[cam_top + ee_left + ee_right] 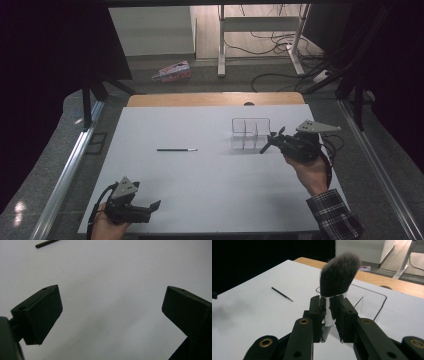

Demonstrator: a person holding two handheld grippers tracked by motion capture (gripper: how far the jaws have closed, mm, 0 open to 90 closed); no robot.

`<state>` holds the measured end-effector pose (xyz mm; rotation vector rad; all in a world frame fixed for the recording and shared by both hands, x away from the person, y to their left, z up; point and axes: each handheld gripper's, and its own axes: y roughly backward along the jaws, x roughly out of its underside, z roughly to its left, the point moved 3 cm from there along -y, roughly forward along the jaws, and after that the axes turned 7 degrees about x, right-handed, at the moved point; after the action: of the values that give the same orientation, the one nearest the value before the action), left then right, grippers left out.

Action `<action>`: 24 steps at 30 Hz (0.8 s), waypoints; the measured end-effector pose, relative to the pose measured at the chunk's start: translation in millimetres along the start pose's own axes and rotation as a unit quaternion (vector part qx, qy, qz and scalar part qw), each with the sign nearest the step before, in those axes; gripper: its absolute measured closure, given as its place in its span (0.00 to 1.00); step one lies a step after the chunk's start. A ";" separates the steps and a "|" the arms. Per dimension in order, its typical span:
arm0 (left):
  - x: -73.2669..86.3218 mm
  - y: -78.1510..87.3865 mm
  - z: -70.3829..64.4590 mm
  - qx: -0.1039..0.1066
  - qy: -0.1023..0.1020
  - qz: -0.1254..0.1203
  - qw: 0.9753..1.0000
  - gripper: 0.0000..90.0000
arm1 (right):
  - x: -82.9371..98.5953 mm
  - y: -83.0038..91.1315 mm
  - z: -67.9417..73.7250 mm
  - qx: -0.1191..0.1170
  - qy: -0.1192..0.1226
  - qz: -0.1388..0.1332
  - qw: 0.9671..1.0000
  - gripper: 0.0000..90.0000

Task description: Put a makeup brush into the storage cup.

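A make-up brush with a fluffy grey-tipped head and a silver ferrule stands upright between the jaws of my right gripper, which is shut on it. In the high view, that right gripper holds the brush just right of a clear divided organizer, which also appears behind the brush as the organizer. A thin black pencil-like stick lies on the white table left of centre; the stick and its end appear in both gripper views. My left gripper rests near the front left edge, and the left gripper is open and empty.
A wooden strip borders the table's far edge. Beyond it on the floor lie a pink box, a desk frame and cables. Metal rails run along both sides of the table.
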<state>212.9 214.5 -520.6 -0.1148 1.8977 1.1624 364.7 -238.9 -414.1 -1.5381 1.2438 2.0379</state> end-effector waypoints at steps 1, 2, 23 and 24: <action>0.0 0.2 0.1 -0.001 0.000 0.000 1.000 0.04 | -0.8 -0.7 -0.6 0.001 0.000 -0.001 1.000 0.84; -0.1 0.2 0.0 -0.001 0.000 -0.001 1.000 0.04 | -2.0 -1.3 -1.9 0.004 0.002 -0.001 1.000 0.84; -0.5 -2.4 0.0 -0.014 -0.007 0.005 1.000 0.03 | -27.7 -17.5 -21.2 0.026 -0.015 -0.016 0.999 0.84; -0.6 -2.3 0.0 -0.015 -0.008 0.005 1.000 0.02 | -28.8 -18.5 -21.7 0.027 -0.014 -0.018 0.999 0.84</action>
<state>214.4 213.0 -521.7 -0.1130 1.8697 1.1945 401.9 -237.8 -398.0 -1.4921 1.2413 1.9802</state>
